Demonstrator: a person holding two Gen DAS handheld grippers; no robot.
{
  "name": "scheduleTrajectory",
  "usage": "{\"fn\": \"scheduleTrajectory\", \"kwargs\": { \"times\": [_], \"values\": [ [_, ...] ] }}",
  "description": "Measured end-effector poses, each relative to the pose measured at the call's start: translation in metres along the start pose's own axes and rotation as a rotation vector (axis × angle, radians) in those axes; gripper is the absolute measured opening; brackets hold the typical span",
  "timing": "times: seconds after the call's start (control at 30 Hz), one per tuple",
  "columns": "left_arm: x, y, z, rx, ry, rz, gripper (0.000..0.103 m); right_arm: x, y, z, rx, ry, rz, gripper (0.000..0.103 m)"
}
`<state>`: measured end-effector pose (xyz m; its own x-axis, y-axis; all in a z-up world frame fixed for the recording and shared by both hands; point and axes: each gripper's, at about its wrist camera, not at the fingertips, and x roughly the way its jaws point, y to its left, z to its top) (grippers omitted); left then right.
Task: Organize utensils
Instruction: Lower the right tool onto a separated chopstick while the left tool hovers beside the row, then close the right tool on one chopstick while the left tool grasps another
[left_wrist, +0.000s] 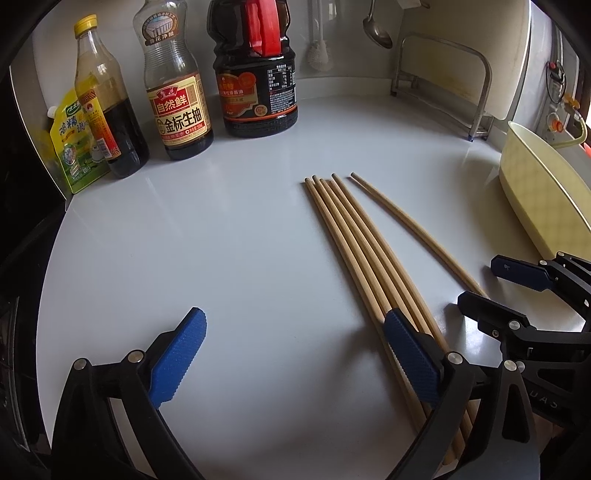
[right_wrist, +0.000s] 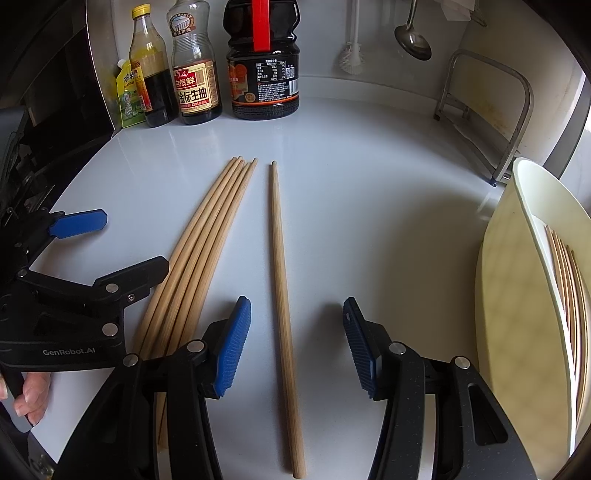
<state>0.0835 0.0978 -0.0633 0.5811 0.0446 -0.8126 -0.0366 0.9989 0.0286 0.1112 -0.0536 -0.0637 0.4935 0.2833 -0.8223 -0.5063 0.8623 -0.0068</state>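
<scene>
Several wooden chopsticks (left_wrist: 354, 240) lie bundled on the white counter; they also show in the right wrist view (right_wrist: 207, 236). One single chopstick (right_wrist: 282, 288) lies apart to their right, also in the left wrist view (left_wrist: 413, 227). My left gripper (left_wrist: 295, 347) is open and empty, its right finger over the bundle. My right gripper (right_wrist: 295, 343) is open, its fingers on either side of the single chopstick, not closed on it. A cream tray (right_wrist: 528, 280) at the right holds several more chopsticks (right_wrist: 569, 280).
Sauce bottles (left_wrist: 177, 96) and a dark jug (left_wrist: 258, 74) stand along the back wall, with a yellow pouch (left_wrist: 70, 144) at the left. A metal rack (left_wrist: 476, 81), a ladle (right_wrist: 412, 37) and a brush (right_wrist: 351, 48) are at the back right.
</scene>
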Motion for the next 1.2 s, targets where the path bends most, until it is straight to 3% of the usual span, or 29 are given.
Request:
{"fn": "scheduleTrajectory", "kwargs": {
  "times": [0.27, 0.83, 1.13, 1.2],
  "values": [
    [0.008, 0.003, -0.001, -0.018, 0.039, -0.005, 0.095, 0.000, 0.000, 0.000, 0.001, 0.000, -0.001, 0.050],
    [0.013, 0.015, 0.004, -0.067, 0.044, 0.010, 0.095, 0.000, 0.003, -0.002, -0.012, -0.026, -0.012, 0.047],
    [0.002, -0.003, 0.000, 0.006, 0.000, -0.018, 0.056, -0.001, 0.013, -0.003, -0.050, -0.044, 0.000, 0.028],
    [0.000, -0.006, 0.000, 0.017, -0.007, -0.028, 0.039, -0.001, 0.015, -0.003, -0.060, -0.047, 0.005, 0.022]
  ]
}}
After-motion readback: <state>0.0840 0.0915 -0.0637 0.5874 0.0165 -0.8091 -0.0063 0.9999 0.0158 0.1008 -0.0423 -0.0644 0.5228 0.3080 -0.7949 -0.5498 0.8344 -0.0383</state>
